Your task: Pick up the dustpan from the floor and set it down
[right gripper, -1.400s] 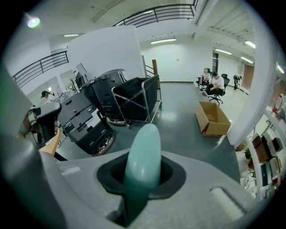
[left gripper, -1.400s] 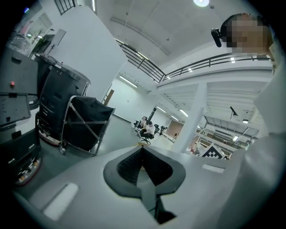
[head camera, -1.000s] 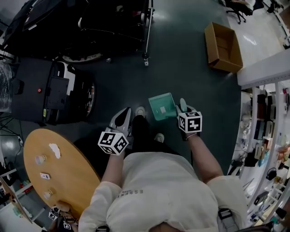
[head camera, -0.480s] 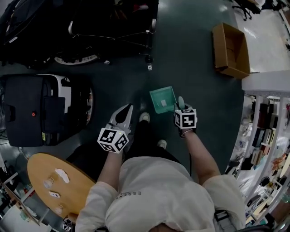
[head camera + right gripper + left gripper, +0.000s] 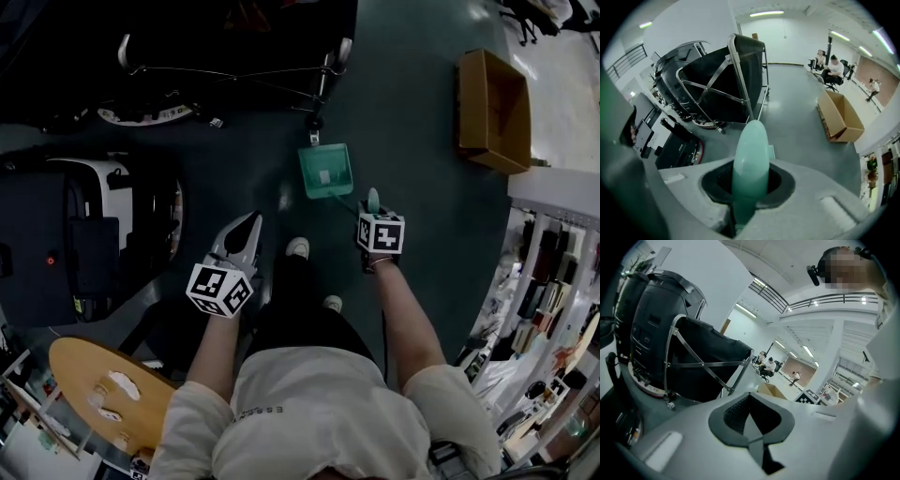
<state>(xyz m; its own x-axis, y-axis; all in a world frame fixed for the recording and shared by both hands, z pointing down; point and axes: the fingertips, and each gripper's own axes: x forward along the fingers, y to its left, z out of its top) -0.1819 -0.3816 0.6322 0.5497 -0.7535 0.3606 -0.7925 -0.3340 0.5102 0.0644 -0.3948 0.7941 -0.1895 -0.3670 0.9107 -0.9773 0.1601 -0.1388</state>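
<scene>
The green dustpan (image 5: 325,171) hangs out ahead of the person's feet, close to the wheel of a black folding cart. Its long pale-green handle (image 5: 750,159) runs back into my right gripper (image 5: 373,210), which is shut on it. In the right gripper view the handle stands up between the dark pads (image 5: 715,180) of the right gripper (image 5: 750,183). Whether the pan touches the floor I cannot tell. My left gripper (image 5: 248,223) is held over the floor at the left, apart from the dustpan. The left gripper (image 5: 750,418) has its jaws together with nothing between them.
A black folding cart (image 5: 225,66) stands at the top. A black machine (image 5: 84,244) is at the left, with a round wooden table (image 5: 103,394) below it. An open cardboard box (image 5: 494,108) lies at the upper right above shelves (image 5: 553,272). The person's shoes (image 5: 297,247) are between the grippers.
The person has stepped forward toward the cart. The dustpan has moved up the picture, away from the feet and nearer the cart's wheel. Both grippers went with it and sank lower.
</scene>
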